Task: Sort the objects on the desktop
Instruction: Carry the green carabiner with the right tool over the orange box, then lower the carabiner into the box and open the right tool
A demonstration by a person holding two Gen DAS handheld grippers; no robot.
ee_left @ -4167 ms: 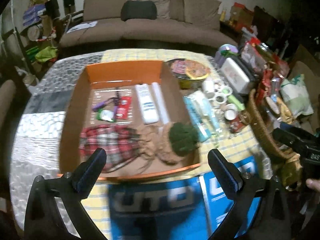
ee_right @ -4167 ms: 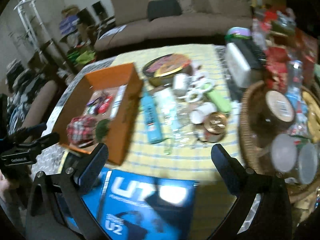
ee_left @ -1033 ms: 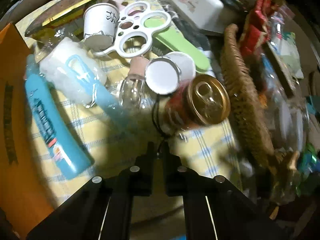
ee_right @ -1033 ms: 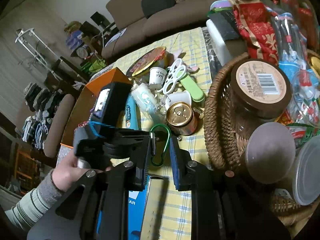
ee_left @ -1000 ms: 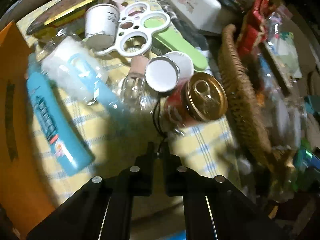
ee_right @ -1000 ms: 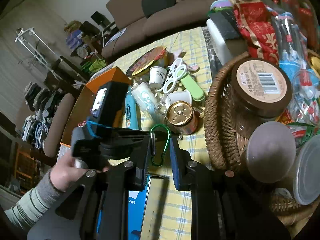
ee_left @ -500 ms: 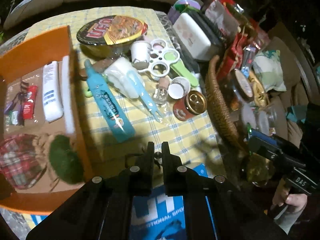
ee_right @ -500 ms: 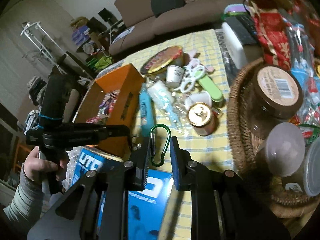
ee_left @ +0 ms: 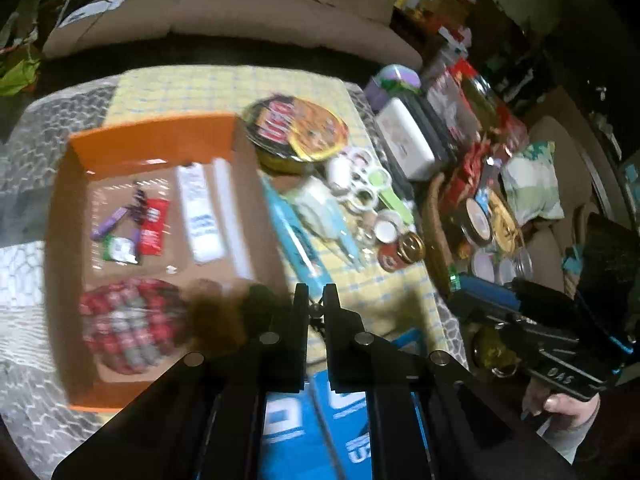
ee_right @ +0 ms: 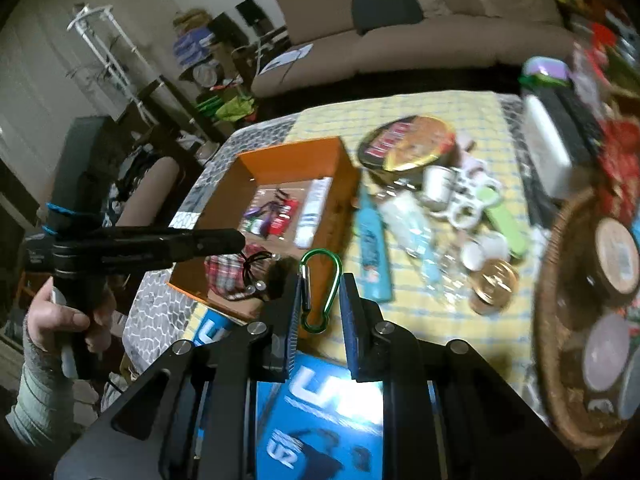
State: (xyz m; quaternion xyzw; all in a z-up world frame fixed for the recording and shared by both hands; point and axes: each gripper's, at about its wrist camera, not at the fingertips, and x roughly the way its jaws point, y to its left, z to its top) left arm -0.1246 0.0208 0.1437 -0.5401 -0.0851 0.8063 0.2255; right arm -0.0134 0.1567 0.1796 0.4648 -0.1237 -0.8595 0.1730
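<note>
The right gripper [ee_right: 320, 300] is clamped on a green carabiner [ee_right: 320, 290], held upright between the blue pads above the near edge of the table [ee_right: 404, 312]. The left gripper [ee_left: 315, 306] is pressed together on a thin black cord [ee_right: 252, 266] — seen from the right wrist, the cord hangs in loops from the tips (what it belongs to cannot be told) over the near part of the orange box [ee_left: 160, 140]. In the box are laid a plaid pouch [ee_left: 128, 324], a white tube [ee_left: 200, 216], a red packet [ee_left: 154, 226] and small purple pieces [ee_left: 110, 224]. Just beside the box's right wall a blue tube [ee_left: 298, 240] lies on the yellow checked cloth; beyond it are a round lidded bowl [ee_left: 298, 130], a white cup [ee_right: 438, 182], a gold-topped can [ee_left: 410, 246] and a wicker basket [ee_right: 554, 320] holding jars. A blue magazine [ee_right: 320, 420] lies under both grippers. A sofa [ee_left: 224, 8] stands behind the table.
</note>
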